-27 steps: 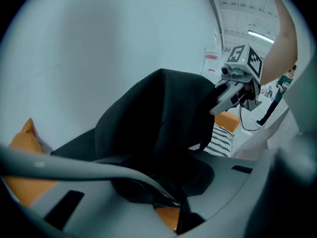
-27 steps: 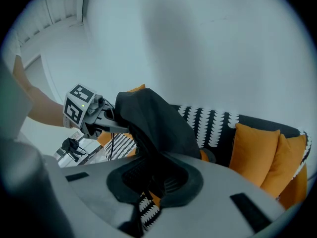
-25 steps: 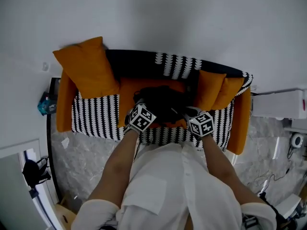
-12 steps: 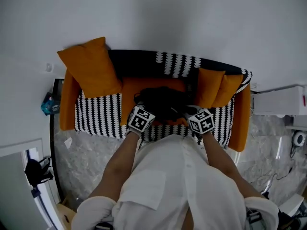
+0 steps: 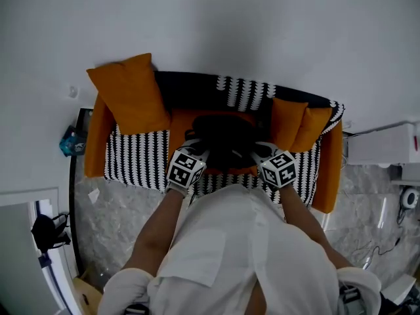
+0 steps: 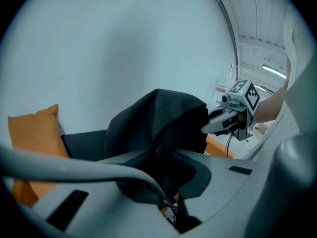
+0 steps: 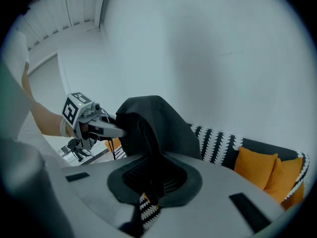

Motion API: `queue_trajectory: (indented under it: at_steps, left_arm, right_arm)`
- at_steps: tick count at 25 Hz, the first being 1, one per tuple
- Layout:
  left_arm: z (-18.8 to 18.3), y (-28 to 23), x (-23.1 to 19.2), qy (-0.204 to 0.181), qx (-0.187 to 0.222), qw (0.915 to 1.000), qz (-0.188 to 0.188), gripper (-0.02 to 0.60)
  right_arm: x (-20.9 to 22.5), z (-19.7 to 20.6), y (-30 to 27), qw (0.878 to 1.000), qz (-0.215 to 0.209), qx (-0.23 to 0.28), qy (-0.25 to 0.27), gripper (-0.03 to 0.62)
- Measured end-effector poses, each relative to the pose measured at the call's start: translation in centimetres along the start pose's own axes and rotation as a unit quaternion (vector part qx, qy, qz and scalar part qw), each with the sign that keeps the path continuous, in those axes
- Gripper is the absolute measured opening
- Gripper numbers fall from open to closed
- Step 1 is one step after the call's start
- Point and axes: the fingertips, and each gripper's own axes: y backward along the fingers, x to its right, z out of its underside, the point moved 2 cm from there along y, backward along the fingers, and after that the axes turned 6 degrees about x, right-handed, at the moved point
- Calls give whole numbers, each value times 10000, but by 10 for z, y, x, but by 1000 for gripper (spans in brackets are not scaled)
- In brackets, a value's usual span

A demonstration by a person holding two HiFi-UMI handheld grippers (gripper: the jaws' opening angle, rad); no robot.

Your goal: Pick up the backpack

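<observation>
A black backpack (image 5: 225, 136) is on the orange seat of the sofa (image 5: 333, 169), its top pulled up. My left gripper (image 5: 193, 146) is at its left side and my right gripper (image 5: 260, 151) at its right side. In the left gripper view the jaws are closing on a fold of black backpack fabric (image 6: 158, 125), which is pinched where they meet at the left gripper (image 6: 170, 205). The right gripper (image 6: 207, 128) bites the bag's far side. In the right gripper view the right gripper (image 7: 148, 195) is shut on the backpack (image 7: 156, 125), with the left gripper (image 7: 119, 131) opposite.
A black-and-white patterned throw (image 5: 134, 159) covers the sofa. One large orange cushion (image 5: 126, 92) leans at the left and two smaller cushions (image 5: 298, 123) at the right. A white box (image 5: 384, 143) stands to the right on the marble floor (image 5: 108, 218). The wall is close behind.
Both grippers have risen a little, and the top of the backpack has come up with them off the seat.
</observation>
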Motion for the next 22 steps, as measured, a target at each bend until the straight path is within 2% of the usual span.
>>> queue_trajectory:
  at_steps: [10, 17, 22]
  left_arm:
    - [-81, 49, 30, -181, 1001, 9948, -48, 52]
    - [-142, 84, 42, -291, 1742, 9843, -38, 52]
    - [-173, 99, 49, -458, 2136, 9758, -51, 52]
  right_arm:
    - [-15, -68, 56, 9933, -9, 1147, 135, 38]
    - [-30, -130, 95, 9788, -151, 1981, 493, 38]
    - [-36, -160, 117, 9679, -177, 2372, 807, 38]
